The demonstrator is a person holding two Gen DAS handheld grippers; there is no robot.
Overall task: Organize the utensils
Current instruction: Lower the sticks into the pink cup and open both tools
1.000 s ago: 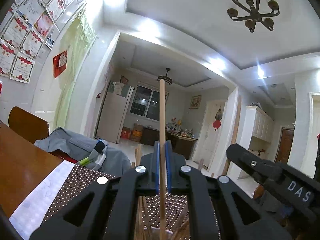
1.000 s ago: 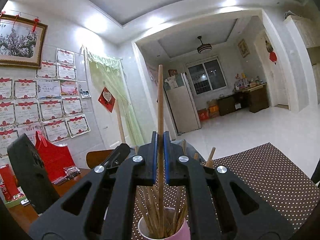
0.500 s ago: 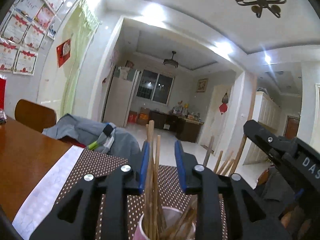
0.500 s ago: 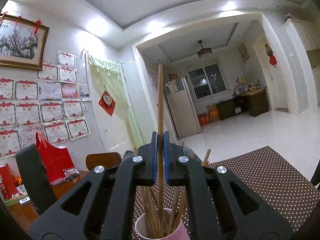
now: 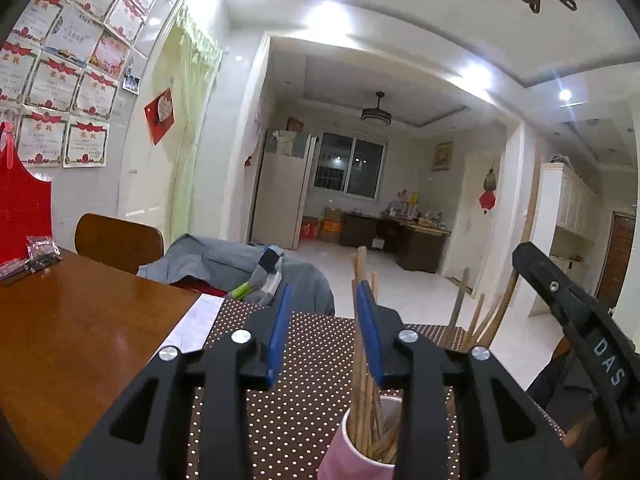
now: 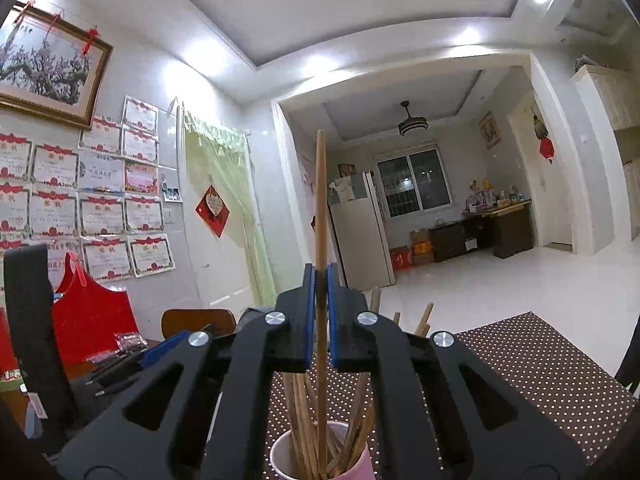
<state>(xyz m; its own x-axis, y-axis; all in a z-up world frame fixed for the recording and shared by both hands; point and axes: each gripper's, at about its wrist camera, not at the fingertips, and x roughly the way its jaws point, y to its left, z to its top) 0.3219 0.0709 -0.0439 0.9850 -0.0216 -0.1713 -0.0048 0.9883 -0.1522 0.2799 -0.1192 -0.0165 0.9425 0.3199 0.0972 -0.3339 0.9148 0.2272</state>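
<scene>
A pink cup (image 6: 356,466) full of several wooden chopsticks stands on the brown dotted mat; it also shows in the left wrist view (image 5: 344,454). My right gripper (image 6: 320,276) is shut on one upright chopstick (image 6: 320,200) whose lower end sits inside the cup. My left gripper (image 5: 322,300) is open and empty, just left of the cup, with its right pad beside the chopstick bundle (image 5: 362,360). The right gripper's body (image 5: 576,320) shows at the right of the left wrist view.
The dotted mat (image 5: 304,400) lies on a brown wooden table (image 5: 72,340). A white paper (image 5: 192,320) lies along the mat's left edge. A wooden chair (image 5: 116,240) with grey clothing (image 5: 224,260) stands behind. A red box (image 6: 92,316) stands at the left.
My left gripper opened, let its chopstick drop into the cup, and shifted left of the cup. My right gripper stays shut on its chopstick, which has barely moved.
</scene>
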